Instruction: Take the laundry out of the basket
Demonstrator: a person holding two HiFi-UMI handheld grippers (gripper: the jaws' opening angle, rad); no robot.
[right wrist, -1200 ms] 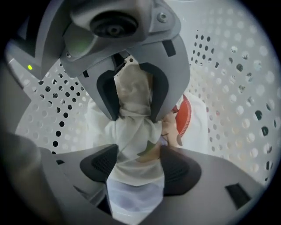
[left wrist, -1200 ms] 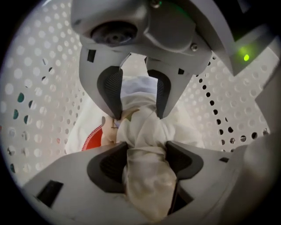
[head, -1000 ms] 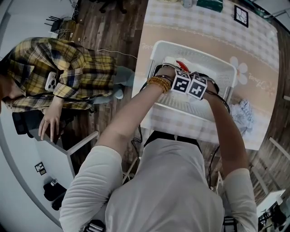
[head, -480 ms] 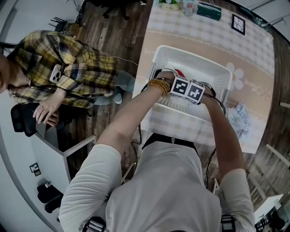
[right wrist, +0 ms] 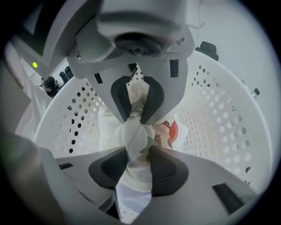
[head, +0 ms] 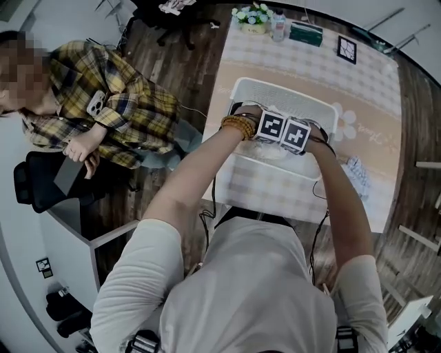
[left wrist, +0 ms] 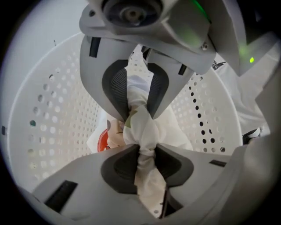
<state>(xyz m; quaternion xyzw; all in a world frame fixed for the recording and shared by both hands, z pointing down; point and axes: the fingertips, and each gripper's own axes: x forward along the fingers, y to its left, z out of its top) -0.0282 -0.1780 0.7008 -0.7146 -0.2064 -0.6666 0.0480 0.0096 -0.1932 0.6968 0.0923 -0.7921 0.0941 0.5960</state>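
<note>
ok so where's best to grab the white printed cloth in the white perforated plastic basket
Pinch a raised fold of the white printed cloth, coming steeply down from above: it is limp and crumpled, walled in by the white perforated plastic basket. The left gripper and right gripper, whose jaws have just been closing, each clamp such a bunched fold, side by side.

Long table [head: 372,103] with a checked cloth, from the middle up to twelve o'clock. At its far end, near twelve o'clock, a small pot of flowers [head: 252,16], then a bottle [head: 278,26], a dark green box [head: 305,33] and a little square clock [head: 346,49] toward one o'clock. At ten o'clock, a person in a yellow checked shirt [head: 117,110], with a phone [head: 96,103] by the chest. Black chair [head: 38,189] at nine o'clock. Brown wooden floor [head: 172,62] at eleven o'clock.
</note>
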